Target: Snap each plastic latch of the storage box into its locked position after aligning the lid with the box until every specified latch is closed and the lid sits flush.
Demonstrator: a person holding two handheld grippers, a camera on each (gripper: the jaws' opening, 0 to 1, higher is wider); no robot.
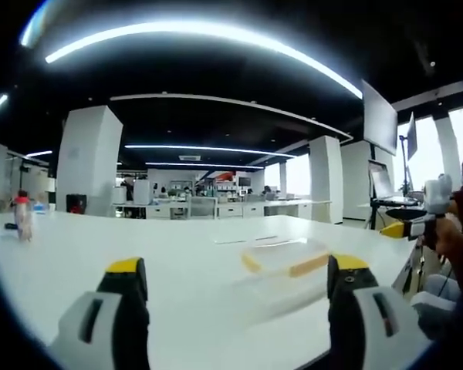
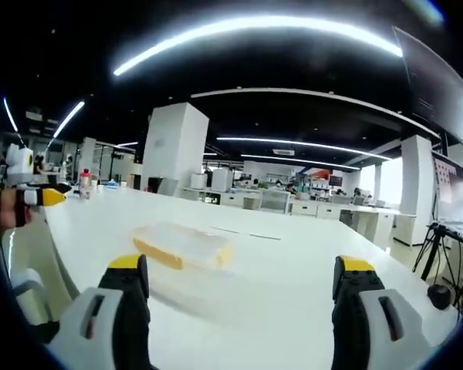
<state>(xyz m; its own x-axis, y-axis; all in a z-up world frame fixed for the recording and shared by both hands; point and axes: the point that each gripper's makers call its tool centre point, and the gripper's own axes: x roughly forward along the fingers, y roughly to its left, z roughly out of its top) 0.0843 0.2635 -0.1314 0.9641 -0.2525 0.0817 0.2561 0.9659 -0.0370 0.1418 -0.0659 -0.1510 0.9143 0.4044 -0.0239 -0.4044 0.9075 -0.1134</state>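
The table (image 1: 177,254) is white. The storage box (image 1: 287,258) on it is clear, see-through plastic with yellow-orange latches (image 1: 309,266). In the right gripper view the box (image 2: 184,245) looks the same: clear, with a yellow-orange strip along its side.

The left gripper (image 1: 235,297) has black jaws with yellow tips and light grey sides. The right gripper (image 2: 239,297) has the same colours.

A small bottle (image 1: 23,216) has a red top. The pillars (image 1: 89,158) are white, and the ceiling (image 1: 216,85) is black with long white lights.
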